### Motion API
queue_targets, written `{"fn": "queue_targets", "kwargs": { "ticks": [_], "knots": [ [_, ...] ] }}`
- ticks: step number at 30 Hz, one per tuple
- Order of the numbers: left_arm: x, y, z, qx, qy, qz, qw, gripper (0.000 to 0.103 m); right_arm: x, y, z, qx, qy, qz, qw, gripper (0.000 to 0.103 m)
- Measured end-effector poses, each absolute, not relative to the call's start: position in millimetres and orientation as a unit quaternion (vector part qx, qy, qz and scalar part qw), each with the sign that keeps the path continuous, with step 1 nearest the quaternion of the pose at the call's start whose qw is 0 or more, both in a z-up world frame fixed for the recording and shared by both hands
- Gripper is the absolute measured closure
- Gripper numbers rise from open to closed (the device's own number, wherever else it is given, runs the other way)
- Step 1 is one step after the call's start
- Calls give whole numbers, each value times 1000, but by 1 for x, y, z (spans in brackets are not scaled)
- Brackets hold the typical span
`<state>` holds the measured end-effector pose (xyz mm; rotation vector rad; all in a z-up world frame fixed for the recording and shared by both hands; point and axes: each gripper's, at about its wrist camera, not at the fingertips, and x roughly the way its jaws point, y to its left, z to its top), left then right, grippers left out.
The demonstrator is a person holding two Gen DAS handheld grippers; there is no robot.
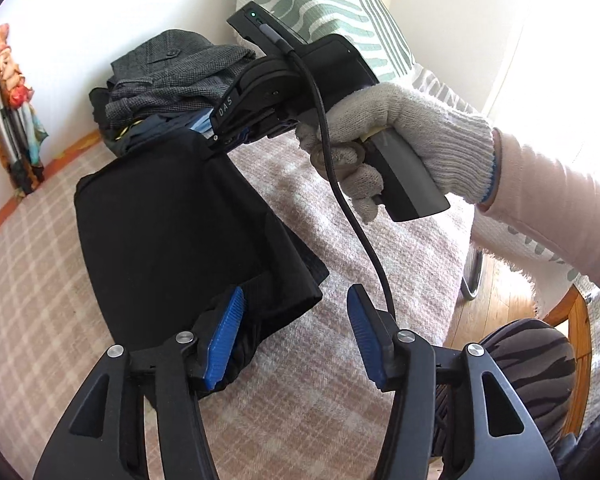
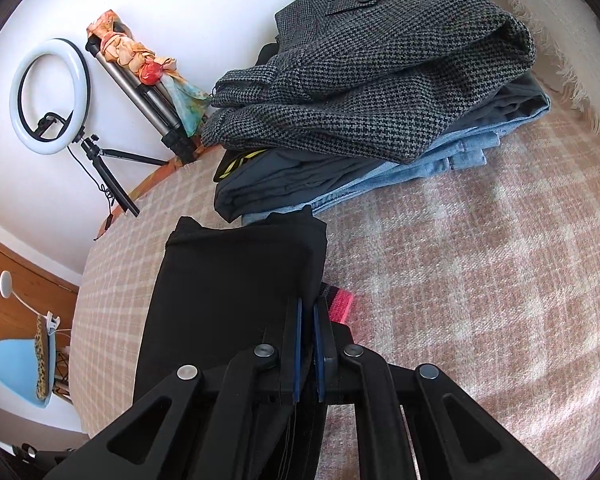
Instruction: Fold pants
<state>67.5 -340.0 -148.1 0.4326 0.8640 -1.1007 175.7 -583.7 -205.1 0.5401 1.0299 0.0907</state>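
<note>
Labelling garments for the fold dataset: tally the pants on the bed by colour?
Black pants, being folded: 1
Grey houndstooth, top of stack: 1
Dark grey: 1
Light blue denim: 1
Total: 4 clearly told apart; the stack may hide more.

You are in a home, most likely a bedroom or living room. You work over a bed or couch spread with a pink plaid blanket, a green-striped pillow at its far end. A stack of folded clothes sits far on it. A ring light on a tripod stands by the white wall at left, over wooden flooring.
</note>
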Motion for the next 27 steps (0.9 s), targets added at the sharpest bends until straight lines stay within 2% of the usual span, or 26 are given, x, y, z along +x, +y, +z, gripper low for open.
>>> {"fn": "queue_targets", "kwargs": {
  "ticks": [5, 8, 9, 15, 17, 18, 27],
  "knots": [
    [80, -320, -146, 186, 397, -485, 757, 49, 186, -582, -201, 216, 485, 25, 847, 100],
    [90, -310, -152, 209, 382, -448, 781, 49, 186, -581, -198, 199, 494, 20, 846, 87],
    [97, -307, -154, 206, 385, -439, 786, 49, 183, -581, -194, 186, 497, 12, 848, 79],
    [131, -300, -168, 192, 393, -411, 799, 49, 137, -560, -156, 127, 464, 42, 876, 79],
    [138, -303, -176, 197, 398, -410, 797, 49, 124, -544, -152, 101, 469, 66, 875, 74],
    [138, -301, -179, 199, 400, -407, 797, 49, 119, -536, -153, 83, 473, 67, 875, 67],
    [174, -299, -188, 130, 445, -375, 803, 49, 116, -524, -192, 81, 503, 45, 859, 67]
  ]
}}
